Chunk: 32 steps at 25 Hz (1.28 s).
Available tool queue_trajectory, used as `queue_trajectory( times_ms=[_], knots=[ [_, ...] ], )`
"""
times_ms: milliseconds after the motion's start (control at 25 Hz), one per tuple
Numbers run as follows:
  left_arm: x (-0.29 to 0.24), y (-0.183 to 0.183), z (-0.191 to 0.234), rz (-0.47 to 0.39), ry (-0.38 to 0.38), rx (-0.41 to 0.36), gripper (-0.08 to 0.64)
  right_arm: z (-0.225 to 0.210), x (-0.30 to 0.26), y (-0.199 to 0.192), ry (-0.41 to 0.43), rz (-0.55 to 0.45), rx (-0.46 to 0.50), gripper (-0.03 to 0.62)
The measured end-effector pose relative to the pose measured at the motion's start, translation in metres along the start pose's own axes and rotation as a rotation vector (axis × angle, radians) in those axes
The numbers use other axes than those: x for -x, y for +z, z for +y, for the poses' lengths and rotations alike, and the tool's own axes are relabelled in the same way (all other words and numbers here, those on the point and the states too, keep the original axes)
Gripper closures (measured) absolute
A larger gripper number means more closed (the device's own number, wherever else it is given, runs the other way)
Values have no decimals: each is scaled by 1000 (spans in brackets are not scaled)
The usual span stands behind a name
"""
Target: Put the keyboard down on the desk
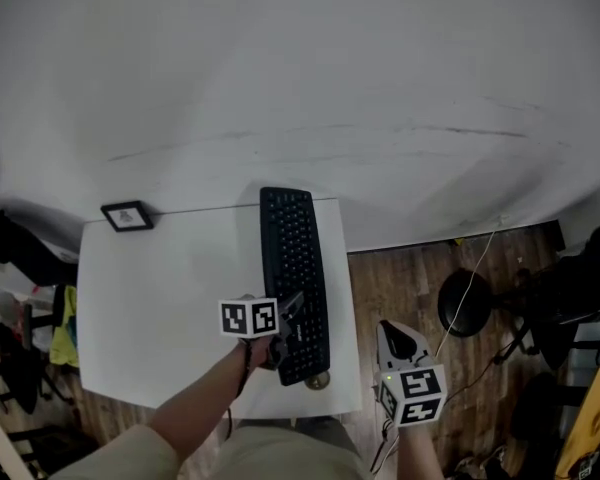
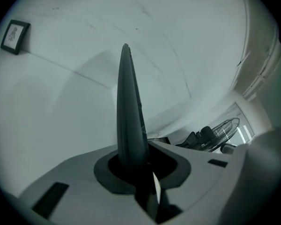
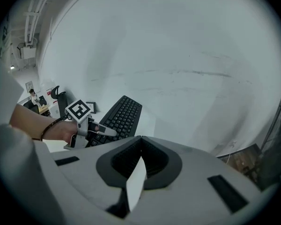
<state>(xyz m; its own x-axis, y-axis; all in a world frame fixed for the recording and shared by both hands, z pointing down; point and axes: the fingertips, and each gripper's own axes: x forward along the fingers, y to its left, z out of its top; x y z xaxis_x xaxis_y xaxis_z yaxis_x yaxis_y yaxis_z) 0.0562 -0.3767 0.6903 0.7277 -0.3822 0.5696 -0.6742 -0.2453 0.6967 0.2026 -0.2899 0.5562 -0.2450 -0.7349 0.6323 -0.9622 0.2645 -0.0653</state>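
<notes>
Along the table's (image 1: pixel 160 308) right edge stretched the black keyboard (image 1: pixel 293 258), its near end clamped in the left tool (image 1: pixel 288 320). Right of the table, above the wooden floor (image 1: pixel 410 278), the right tool (image 1: pixel 400 343) hung closed and empty. A framed picture (image 1: pixel 127 215) stood at the table's far left corner.

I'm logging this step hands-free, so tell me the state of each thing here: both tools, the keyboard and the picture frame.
Left tool: shut on the keyboard's near end.
Right tool: shut, empty, held off the right side of the desk.
Keyboard: gripped, lying lengthwise along the desk's right edge; resting or lifted, cannot tell.
Picture frame: at the desk's far left corner, nothing touching it.
</notes>
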Motion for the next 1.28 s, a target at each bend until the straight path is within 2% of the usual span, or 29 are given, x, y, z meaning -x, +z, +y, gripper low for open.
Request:
queue_trajectory(
  times_ms=[160,280,440,560,840,1040,1280],
  knots=[
    [-11,-4,21,19,-4,83,463,-1,-10,-11,2,33,0,568],
    [-18,-5,41,24,47,132,452,0,-17,-19,7,56,0,568],
    [-20,-2,57,-35,95,179,431,4,-22,-25,16,80,5,568],
    [-22,1,62,-35,151,134,406,9,-24,-27,21,86,17,568],
    [-14,1,86,-20,355,-37,219,18,-24,-31,38,96,33,568],
    [-8,0,99,-25,422,-40,169,23,-18,-30,42,80,53,568],
    [5,-6,108,-25,480,-52,155,34,-11,-30,59,68,50,568]
  ],
)
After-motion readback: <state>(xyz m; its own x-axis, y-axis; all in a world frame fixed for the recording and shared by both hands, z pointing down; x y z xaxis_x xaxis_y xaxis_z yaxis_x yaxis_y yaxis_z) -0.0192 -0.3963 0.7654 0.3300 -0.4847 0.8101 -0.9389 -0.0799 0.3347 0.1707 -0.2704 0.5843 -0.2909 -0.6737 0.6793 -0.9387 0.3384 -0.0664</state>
